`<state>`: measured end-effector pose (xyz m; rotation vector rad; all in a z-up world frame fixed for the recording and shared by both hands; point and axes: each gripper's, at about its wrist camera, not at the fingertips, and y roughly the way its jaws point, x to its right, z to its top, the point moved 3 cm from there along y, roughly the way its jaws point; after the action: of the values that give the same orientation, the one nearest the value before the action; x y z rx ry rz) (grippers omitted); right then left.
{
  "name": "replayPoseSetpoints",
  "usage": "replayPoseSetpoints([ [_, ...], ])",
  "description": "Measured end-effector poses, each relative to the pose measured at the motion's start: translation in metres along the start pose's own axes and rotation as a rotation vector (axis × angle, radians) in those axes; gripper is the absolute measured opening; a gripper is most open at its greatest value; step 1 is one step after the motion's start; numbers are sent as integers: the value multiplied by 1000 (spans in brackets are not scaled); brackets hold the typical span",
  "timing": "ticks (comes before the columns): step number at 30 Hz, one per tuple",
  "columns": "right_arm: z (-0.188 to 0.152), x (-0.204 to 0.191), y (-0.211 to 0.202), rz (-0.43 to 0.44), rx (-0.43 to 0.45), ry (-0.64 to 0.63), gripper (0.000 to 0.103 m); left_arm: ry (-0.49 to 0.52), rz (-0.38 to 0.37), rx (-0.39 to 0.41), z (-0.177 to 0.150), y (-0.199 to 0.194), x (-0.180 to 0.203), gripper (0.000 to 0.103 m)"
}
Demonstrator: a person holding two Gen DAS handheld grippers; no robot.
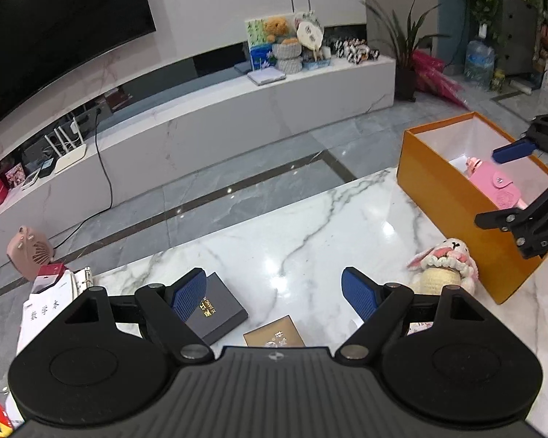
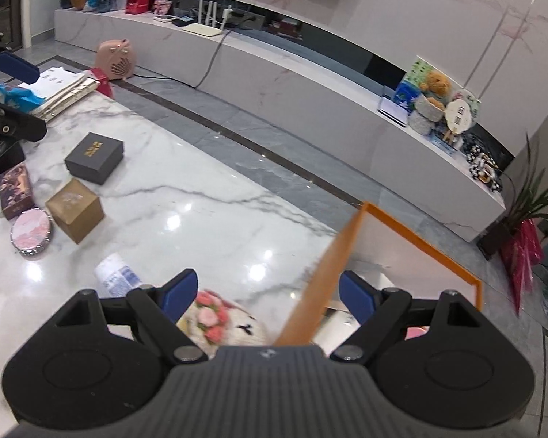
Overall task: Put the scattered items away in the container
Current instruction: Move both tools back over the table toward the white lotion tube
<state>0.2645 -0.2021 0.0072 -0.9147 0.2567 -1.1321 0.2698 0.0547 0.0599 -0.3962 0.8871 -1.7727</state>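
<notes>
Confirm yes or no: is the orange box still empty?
No, in the left wrist view a pink pouch already lies inside the orange box, against its white lining.

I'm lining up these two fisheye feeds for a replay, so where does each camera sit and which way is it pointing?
Left wrist: on the left gripper, angled down across the marble table toward the TV wall; own open fingers show, the right gripper at the edge.
Right wrist: on the right gripper, over the orange box rim; own open fingers show.
Shared: dark gift box, knitted doll, orange box.
</notes>
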Motion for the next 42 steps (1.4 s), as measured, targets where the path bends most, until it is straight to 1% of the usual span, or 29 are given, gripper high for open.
replayPoseSetpoints([
  [6, -1, -19, 6, 47, 30, 21, 86, -18, 18, 20, -29, 1, -9, 96],
  [12, -7, -38, 17, 93, 57, 34, 86, -68, -12, -3, -75, 13, -7, 96],
  [14, -10, -44, 19, 110, 71, 35, 86, -93, -7, -1, -89, 13, -8, 96],
  [17, -18, -52, 17, 128, 115, 30, 86, -135, -16, 0, -109, 13, -9, 96],
  [19, -27, -58, 16, 139, 142, 22, 86, -151, 0, 3, -119, 12, -8, 96],
  [25, -54, -83, 8, 130, 196, -12, 86, -208, 10, 24, -146, 5, -2, 96],
  [29, -73, -90, 9, 44, 185, 12, 90, -167, -20, 26, -151, 12, 11, 96],
  [32, -86, -87, 9, 7, 187, 82, 90, -140, -23, 31, -150, 17, 18, 96],
  [35, -97, -86, 4, 24, 204, 174, 90, -139, -16, 39, -154, 23, 22, 96],
  [37, -104, -90, 3, 44, 217, 209, 90, -135, -2, 22, -159, 32, 23, 96],
  [39, -108, -97, 2, 62, 238, 207, 90, -146, 23, 7, -164, 41, 21, 96],
  [42, -108, -113, 4, 92, 267, 141, 90, -202, 48, 10, -170, 50, 14, 96],
])
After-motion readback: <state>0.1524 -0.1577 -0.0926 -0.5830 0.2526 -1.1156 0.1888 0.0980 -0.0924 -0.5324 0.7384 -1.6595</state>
